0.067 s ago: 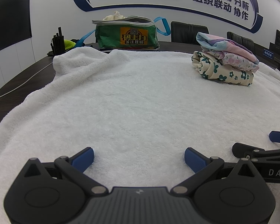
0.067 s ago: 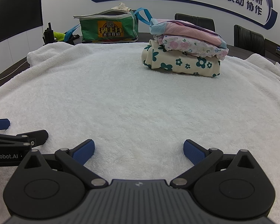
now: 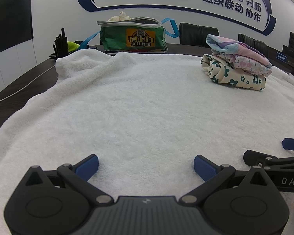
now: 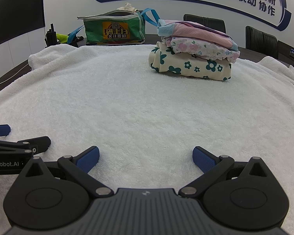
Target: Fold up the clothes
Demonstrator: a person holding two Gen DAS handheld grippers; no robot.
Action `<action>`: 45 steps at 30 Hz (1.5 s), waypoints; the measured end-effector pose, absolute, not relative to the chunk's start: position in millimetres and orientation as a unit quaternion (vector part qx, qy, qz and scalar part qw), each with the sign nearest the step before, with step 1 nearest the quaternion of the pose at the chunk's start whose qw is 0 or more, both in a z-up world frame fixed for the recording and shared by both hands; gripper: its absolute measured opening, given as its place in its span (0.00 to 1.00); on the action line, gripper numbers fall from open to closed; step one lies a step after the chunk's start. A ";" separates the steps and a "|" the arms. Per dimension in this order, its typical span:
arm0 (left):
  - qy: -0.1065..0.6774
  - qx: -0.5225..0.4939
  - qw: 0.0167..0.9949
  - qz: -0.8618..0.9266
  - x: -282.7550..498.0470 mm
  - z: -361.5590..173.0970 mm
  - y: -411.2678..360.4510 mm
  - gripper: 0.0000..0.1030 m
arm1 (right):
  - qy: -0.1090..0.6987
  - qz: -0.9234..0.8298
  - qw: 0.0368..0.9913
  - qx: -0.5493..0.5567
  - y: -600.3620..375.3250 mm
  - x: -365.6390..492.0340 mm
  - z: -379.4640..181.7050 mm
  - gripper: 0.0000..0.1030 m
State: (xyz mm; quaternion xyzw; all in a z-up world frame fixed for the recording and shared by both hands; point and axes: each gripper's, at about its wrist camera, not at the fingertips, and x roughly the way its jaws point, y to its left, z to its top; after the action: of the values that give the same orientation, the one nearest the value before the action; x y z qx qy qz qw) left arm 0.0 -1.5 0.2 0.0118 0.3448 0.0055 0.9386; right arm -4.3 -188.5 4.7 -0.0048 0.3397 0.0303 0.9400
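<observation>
A stack of three folded garments point(image 3: 237, 66) sits on the white towel point(image 3: 147, 107) at the far right: a cream one with green flowers at the bottom, a pink floral one, a pastel one on top. It also shows in the right wrist view point(image 4: 194, 52). My left gripper point(image 3: 146, 166) is open and empty, low over the near towel. My right gripper point(image 4: 146, 157) is open and empty beside it, over the towel point(image 4: 147, 107). Each gripper shows at the edge of the other's view.
A green bag point(image 3: 133, 36) with blue straps and cloth sticking out stands beyond the towel point(image 4: 113, 30). Black radios point(image 3: 60, 44) stand at the far left on the dark table. Black chairs point(image 3: 199, 34) line the back wall.
</observation>
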 end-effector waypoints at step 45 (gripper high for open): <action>0.340 0.004 0.940 0.001 -1.8 0.0 1.4 1.00 | 0.339 0.031 0.940 -0.003 -189.2 -3.8 4.8 0.99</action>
State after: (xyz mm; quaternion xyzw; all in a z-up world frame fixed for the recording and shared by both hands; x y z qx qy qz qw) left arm -1.8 1.4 0.0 0.0037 0.3399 0.0010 0.9404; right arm -3.8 -189.2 4.8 -0.0027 0.3393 0.0305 0.9402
